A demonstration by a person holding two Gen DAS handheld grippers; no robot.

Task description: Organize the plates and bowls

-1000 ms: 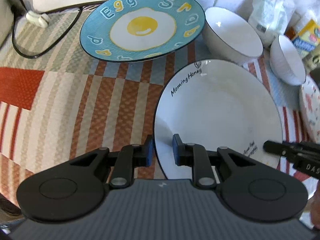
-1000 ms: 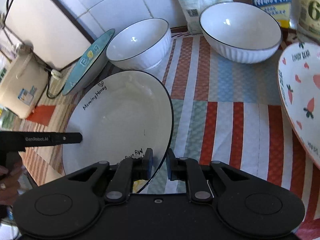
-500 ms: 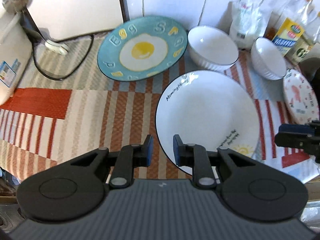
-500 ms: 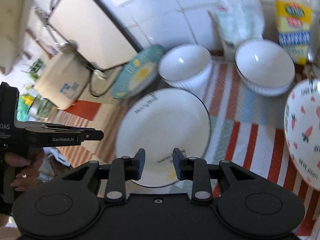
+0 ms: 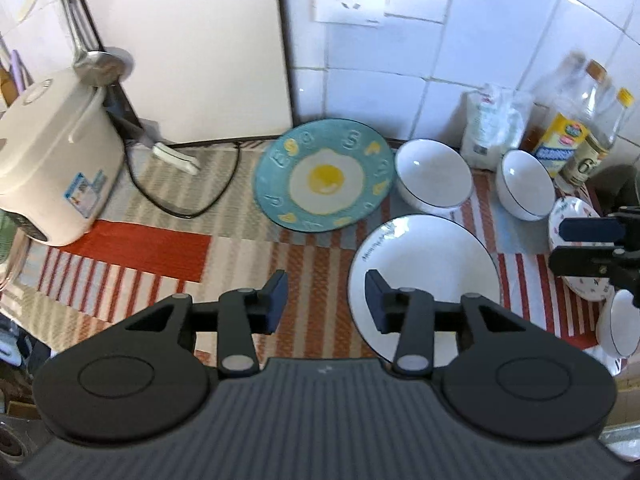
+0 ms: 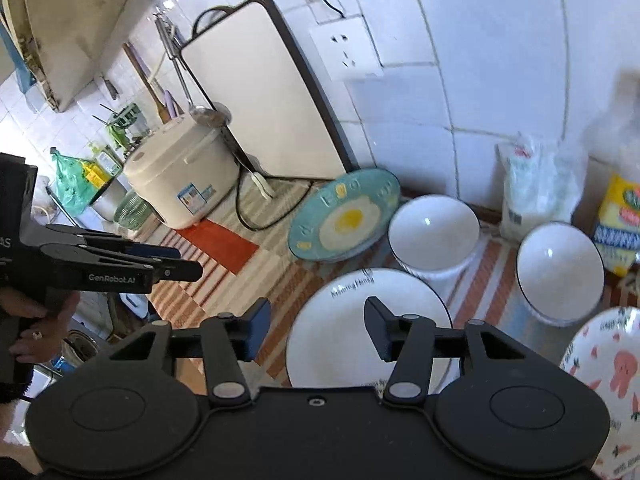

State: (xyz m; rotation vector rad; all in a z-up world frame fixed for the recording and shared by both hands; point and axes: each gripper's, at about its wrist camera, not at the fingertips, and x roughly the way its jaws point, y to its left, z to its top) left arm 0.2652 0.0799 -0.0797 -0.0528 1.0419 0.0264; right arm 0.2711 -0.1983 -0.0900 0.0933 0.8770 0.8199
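Both fingers [image 5: 376, 302] released, white plate [image 5: 424, 264] below

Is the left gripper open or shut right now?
Open. The left gripper shows a wide gap between its blue pads, nothing held; the white plate lies flat on the mat beyond.

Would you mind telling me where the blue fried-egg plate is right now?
In the left wrist view the blue fried-egg plate sits at the back of the striped mat, near the tiled wall, left of a white bowl and behind the white "Morning Honey" plate.

Home kitchen (tiled wall [image 5: 460, 40], rice cooker [image 5: 52, 160], oil bottles [image 5: 592, 120]).
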